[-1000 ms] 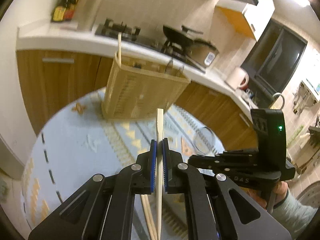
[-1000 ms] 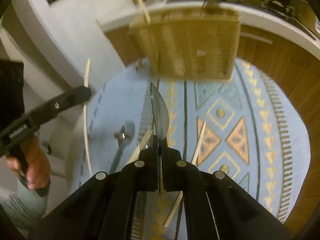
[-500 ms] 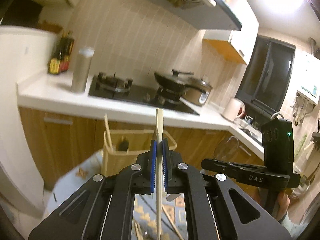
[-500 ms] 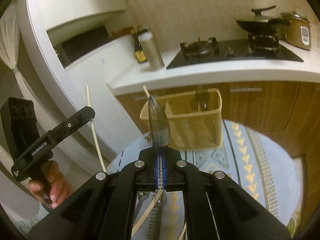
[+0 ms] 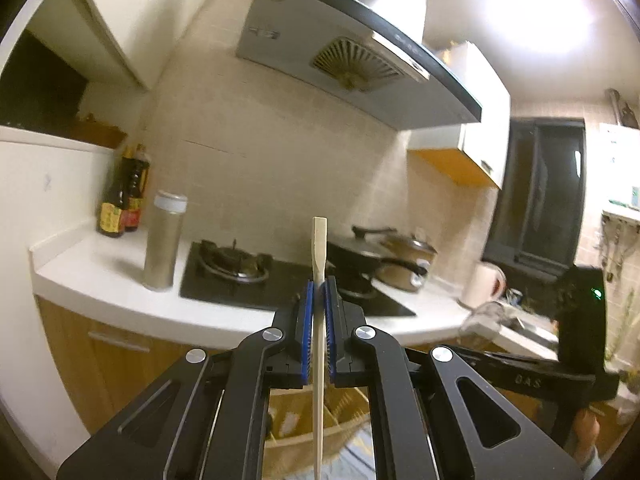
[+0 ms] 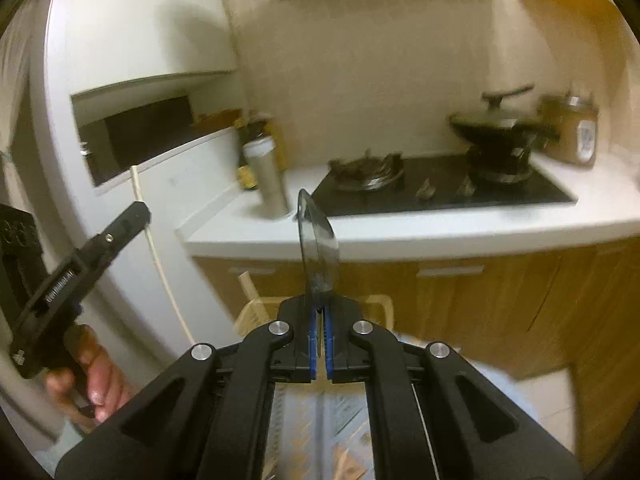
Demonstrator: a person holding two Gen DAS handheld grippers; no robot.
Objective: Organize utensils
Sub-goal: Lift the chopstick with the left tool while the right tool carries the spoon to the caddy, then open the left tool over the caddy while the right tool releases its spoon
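The left hand-held gripper clamps a pale chopstick upright; the right hand-held gripper pinches a metal spoon — bowl up. Both hang above the woven basket — before the bench.

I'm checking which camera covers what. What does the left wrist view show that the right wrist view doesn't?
Only the left wrist view shows the range hood's fan grille, the dark window, the white kettle and the left gripper shut on a chopstick from close up.

Only the right wrist view shows the spoon clamped in the right gripper, and the hand holding the left gripper's handle.

Both show the stove, the metal canister, the lidded pan and the utensil basket.
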